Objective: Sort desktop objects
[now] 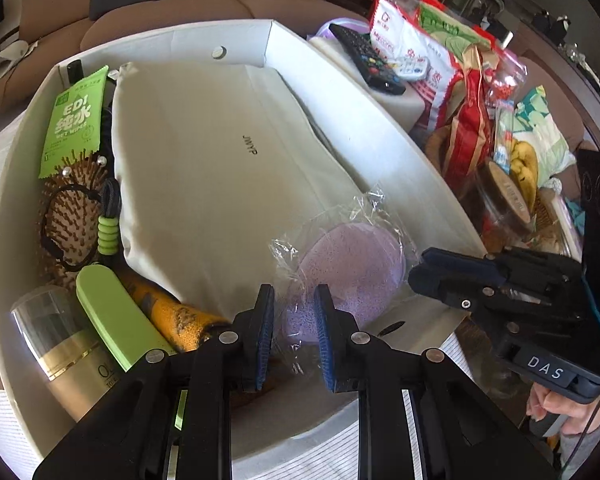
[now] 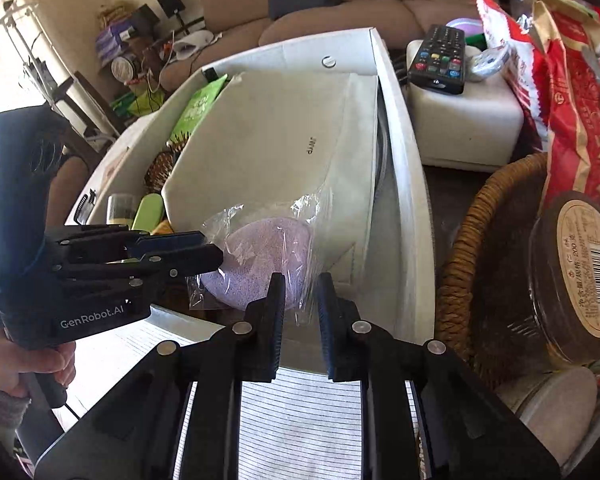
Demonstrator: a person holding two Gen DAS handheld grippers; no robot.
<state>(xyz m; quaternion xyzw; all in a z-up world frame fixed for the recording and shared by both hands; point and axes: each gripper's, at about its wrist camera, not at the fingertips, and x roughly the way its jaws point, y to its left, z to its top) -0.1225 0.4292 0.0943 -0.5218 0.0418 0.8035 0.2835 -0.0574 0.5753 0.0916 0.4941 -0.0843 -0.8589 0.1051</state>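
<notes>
A purple sponge in a clear plastic bag (image 1: 352,268) lies in the white box (image 1: 364,120), on the near end of a beige cloth pouch (image 1: 228,168). My left gripper (image 1: 294,340) is open, its fingers either side of the bag's near edge. My right gripper (image 2: 300,320) is open too, just before the bagged sponge (image 2: 260,256), with the bag's edge between its fingers. In the left wrist view the right gripper (image 1: 460,276) reaches in from the right. In the right wrist view the left gripper (image 2: 180,252) reaches in from the left.
In the box's left side lie a wet-wipes pack (image 1: 74,120), a wooden hairbrush (image 1: 68,216), a green case (image 1: 112,316), an orange tube (image 1: 172,316) and a gold bottle (image 1: 68,352). A remote (image 2: 438,60), snack bags (image 2: 572,112) and a wicker basket (image 2: 472,248) with a jar stand to the right.
</notes>
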